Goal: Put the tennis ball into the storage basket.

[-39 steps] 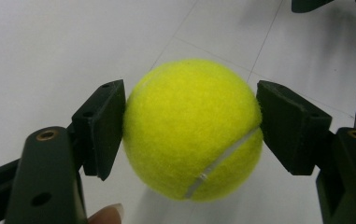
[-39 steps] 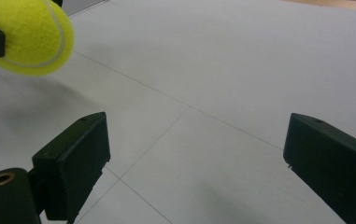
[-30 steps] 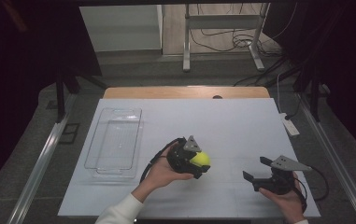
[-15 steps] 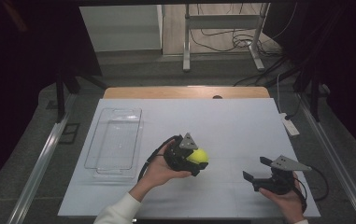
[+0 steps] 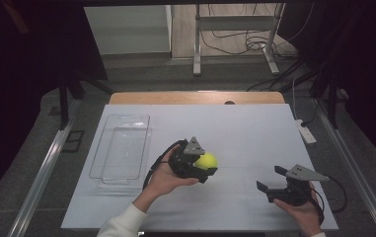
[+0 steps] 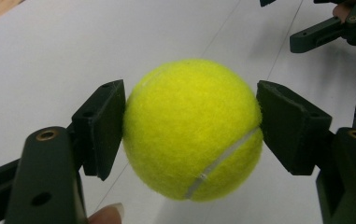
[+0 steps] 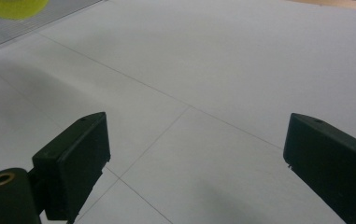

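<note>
Yellow ball (image 5: 206, 161) sits clamped in the left gripper (image 5: 200, 165), held above the white table (image 5: 244, 128) near its middle in the high view; left hand (image 5: 166, 173) wraps the gripper body, white sleeve (image 5: 124, 224) at the bottom edge. Clear tray (image 5: 121, 147) lies on the table to the left, well apart from the ball. Right gripper (image 5: 270, 181) is at the lower right, jaws spread wide with nothing between them, right hand (image 5: 301, 210) under it, cable looping off its right side. Small white box (image 5: 306, 132) rests at the table's right edge. Left gripper view: ball (image 6: 192, 128) pinched between both black pads, left pad (image 6: 102, 128) and right pad (image 6: 291, 126) each touching its felt (white seam faces the camera, low right), table below; right gripper (image 6: 325, 28) far off at top right. Right gripper view: jaws apart over bare table (image 7: 241, 70), a sliver of ball (image 7: 12, 8) at top left, tray (image 7: 31, 21) just behind it.
</note>
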Motion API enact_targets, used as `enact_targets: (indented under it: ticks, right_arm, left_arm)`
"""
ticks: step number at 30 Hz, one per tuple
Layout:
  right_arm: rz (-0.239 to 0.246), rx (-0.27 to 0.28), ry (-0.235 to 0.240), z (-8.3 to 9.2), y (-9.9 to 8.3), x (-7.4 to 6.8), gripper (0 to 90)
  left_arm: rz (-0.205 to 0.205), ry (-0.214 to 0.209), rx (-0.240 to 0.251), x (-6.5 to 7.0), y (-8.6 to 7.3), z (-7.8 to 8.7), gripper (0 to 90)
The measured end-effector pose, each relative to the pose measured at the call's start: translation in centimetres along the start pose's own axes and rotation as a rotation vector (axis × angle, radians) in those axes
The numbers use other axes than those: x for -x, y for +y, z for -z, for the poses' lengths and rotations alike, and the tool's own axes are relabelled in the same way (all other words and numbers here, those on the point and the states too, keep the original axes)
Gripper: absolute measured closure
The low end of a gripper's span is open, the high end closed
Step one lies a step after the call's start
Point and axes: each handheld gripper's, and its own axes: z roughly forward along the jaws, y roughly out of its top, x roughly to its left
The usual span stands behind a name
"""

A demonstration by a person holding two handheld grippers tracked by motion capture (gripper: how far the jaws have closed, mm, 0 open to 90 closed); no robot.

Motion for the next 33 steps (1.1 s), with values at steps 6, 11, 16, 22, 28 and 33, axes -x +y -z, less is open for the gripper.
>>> enact_targets:
  ticks: [6,11,16,22,28,33]
  right_arm:
    - [0.001,0.001,-0.001,0.0,0.0,0.0,7.3]
    - [0.0,0.0,0.0,0.0,0.0,0.0,7.3]
    - [0.001,0.001,-0.001,0.0,0.0,0.0,7.3]
    - [0.003,0.001,-0.001,0.0,0.0,0.0,7.3]
    - [-0.001,0.0,0.0,0.0,0.0,0.0,7.3]
    - [-0.002,0.0,-0.001,0.0,0.0,0.0,7.3]
  left_arm:
    - [0.004,0.005,0.007,-0.2,0.0,0.3,27.6]
    - [0.006,0.008,0.011,-0.3,0.0,0.5,27.6]
    - [0.01,0.009,0.016,-0.4,0.0,0.7,27.6]
    - [0.015,0.016,0.023,-0.6,0.0,1.0,27.6]
    - [0.023,0.027,0.034,-0.8,0.0,1.4,27.6]
    - [0.023,0.037,0.036,-1.0,0.0,1.6,27.6]
